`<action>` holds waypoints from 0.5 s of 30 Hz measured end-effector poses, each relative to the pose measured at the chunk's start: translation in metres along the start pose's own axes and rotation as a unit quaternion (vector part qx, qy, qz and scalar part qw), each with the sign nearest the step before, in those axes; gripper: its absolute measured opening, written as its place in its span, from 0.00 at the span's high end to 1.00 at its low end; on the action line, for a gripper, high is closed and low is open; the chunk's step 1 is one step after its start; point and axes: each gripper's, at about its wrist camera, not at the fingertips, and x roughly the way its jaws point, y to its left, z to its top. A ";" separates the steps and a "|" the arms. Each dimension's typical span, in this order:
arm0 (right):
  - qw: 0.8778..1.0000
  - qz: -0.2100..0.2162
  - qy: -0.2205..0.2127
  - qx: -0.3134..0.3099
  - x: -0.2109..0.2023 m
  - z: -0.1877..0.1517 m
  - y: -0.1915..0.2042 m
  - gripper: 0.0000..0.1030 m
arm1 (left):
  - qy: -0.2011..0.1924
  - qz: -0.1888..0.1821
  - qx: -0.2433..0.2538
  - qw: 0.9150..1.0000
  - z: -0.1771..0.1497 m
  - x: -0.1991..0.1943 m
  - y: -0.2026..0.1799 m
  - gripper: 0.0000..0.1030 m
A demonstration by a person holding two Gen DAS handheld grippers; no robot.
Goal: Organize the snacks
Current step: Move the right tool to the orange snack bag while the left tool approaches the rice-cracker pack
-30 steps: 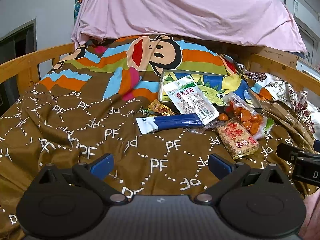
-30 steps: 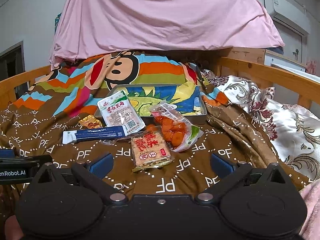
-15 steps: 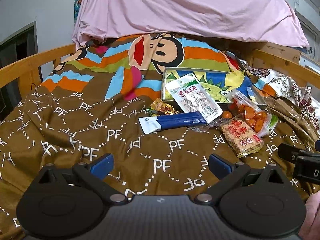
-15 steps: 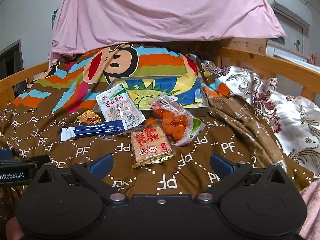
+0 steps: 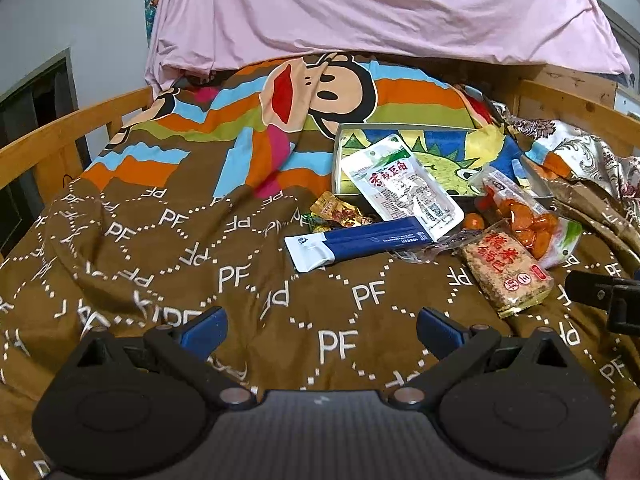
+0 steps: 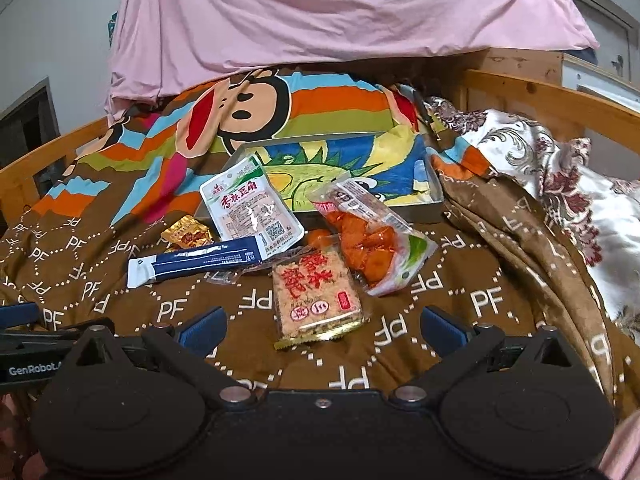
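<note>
Both claws, left (image 5: 322,326) and right (image 6: 323,326), hover spread wide and empty. The right should pinch the rice cracker pack (image 6: 316,294) by its edges, then lift it to the tray (image 6: 434,196).

A tray (image 6: 434,204) lies on the blanket (image 6: 460,280), with snack packets before it. The long packet (image 6: 196,261) lies left of the rice cake packet (image 6: 316,296), the small wrapped sweets (image 6: 187,233) behind it.

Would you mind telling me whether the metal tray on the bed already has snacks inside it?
Nearly empty. The metal tray shows its dinosaur-print lining bare; only the white packet and the orange snack bag lean over its front rim.
</note>
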 end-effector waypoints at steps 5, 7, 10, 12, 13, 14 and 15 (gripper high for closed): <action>1.000 0.018 -0.004 -0.016 0.010 0.013 -0.011 0.00 | 0.003 -0.006 0.016 1.000 0.008 0.019 -0.008 0.00; 0.999 0.036 -0.008 -0.022 0.013 0.020 -0.018 0.00 | 0.004 -0.011 0.020 1.000 0.013 0.027 -0.013 0.00; 0.998 0.041 -0.023 -0.042 0.018 0.031 -0.024 0.00 | 0.002 -0.021 0.029 0.999 0.021 0.038 -0.020 0.00; 0.997 0.041 -0.036 -0.059 0.024 0.037 -0.029 0.00 | 0.001 -0.034 0.038 0.999 0.028 0.046 -0.026 0.00; 0.996 0.040 -0.040 -0.068 0.028 0.041 -0.032 0.00 | 0.003 -0.040 0.040 0.998 0.031 0.050 -0.029 0.00; 0.995 0.039 -0.042 -0.080 0.033 0.045 -0.034 0.00 | 0.005 -0.046 0.039 0.998 0.032 0.052 -0.032 0.00; 0.995 0.036 -0.045 -0.087 0.037 0.047 -0.037 0.00 | 0.008 -0.057 0.040 0.998 0.033 0.056 -0.036 0.00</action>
